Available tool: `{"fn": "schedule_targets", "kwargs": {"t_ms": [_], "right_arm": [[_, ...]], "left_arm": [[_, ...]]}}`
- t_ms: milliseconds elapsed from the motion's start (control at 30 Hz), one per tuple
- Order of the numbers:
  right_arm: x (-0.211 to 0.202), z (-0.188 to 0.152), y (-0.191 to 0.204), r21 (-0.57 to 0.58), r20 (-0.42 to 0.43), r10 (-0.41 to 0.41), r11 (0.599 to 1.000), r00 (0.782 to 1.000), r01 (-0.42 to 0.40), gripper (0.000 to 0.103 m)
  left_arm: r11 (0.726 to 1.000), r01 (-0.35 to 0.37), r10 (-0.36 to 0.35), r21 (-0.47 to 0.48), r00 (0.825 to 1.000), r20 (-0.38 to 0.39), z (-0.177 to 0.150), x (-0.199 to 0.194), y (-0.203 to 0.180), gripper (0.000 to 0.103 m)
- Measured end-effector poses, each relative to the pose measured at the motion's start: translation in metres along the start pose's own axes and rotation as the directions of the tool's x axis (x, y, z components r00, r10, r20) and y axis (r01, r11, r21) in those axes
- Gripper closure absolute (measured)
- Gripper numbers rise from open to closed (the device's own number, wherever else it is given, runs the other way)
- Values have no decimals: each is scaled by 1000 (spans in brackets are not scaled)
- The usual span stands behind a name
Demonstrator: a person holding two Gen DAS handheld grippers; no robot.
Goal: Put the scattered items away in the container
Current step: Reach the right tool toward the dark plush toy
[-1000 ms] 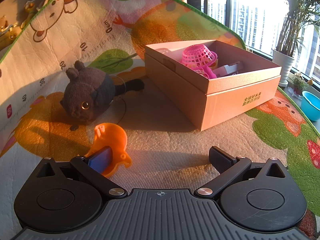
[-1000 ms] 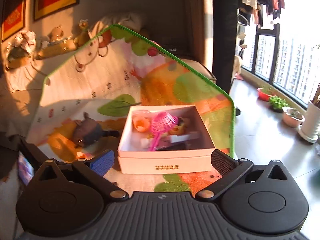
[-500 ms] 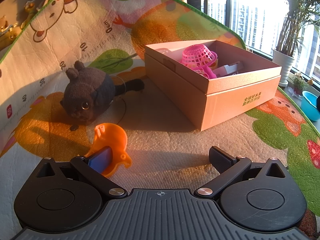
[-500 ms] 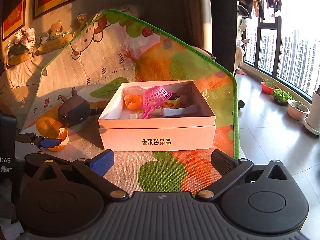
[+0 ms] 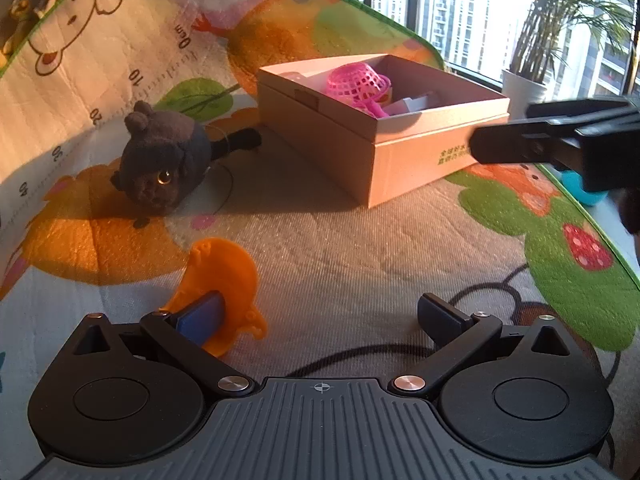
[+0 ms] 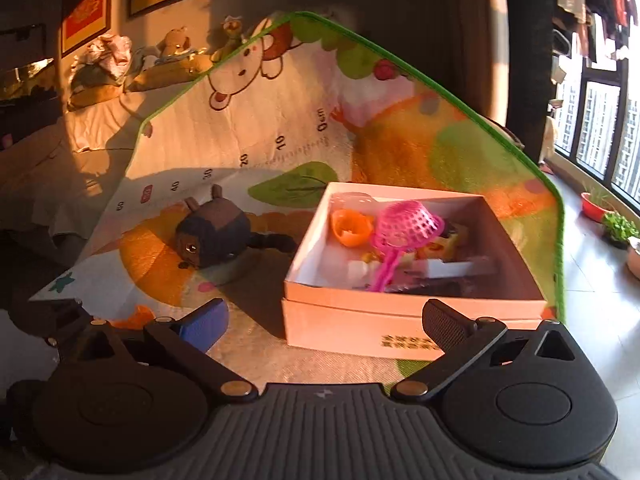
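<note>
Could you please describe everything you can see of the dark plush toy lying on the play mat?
The dark plush toy is a round, fuzzy, brown-black animal with two small ears, a shiny amber eye and a thin black tail pointing toward the cardboard box. It lies on its side on the play mat, left of the box, untouched by either gripper.

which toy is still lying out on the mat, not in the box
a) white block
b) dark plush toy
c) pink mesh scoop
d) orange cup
b, the dark plush toy lies on the mat left of the box, while the pink mesh scoop sits inside the box.
</note>
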State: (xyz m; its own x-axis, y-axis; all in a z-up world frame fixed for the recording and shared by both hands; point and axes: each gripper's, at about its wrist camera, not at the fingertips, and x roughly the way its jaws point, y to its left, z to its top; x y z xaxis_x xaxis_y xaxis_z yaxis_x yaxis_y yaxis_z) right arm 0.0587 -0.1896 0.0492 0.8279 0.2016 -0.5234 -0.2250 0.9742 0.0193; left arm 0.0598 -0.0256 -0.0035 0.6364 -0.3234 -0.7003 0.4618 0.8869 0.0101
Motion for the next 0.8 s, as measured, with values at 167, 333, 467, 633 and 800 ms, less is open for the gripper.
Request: {"fn": "schedule_targets", "kwargs": {"t_ms": [167,333,467,633,800], "right_arm": [[21,20,36,-76,0,82,994,997,-82,0],[67,44,66,-94,-41,120,988,992,-123,0],[117,55,75,-30,-98,105,994,990,-109,0],[162,64,89,-6,-128,80,997,989,-82,0],[190,60,106,-58,-188,24,998,982,-36,20]], "left_arm": [[997,27,-21,-71,996,91,-22,-37,15,0],[996,-89,90,-15,972,217,-34,-68,20,0],[981,-166,180,-96,970,165,-29,-67,35,0],[952,-225,259,-207,953,156,-36,-79,64,0],[939,-184,249,-291,947,203,-49,-85,79,0]]}}
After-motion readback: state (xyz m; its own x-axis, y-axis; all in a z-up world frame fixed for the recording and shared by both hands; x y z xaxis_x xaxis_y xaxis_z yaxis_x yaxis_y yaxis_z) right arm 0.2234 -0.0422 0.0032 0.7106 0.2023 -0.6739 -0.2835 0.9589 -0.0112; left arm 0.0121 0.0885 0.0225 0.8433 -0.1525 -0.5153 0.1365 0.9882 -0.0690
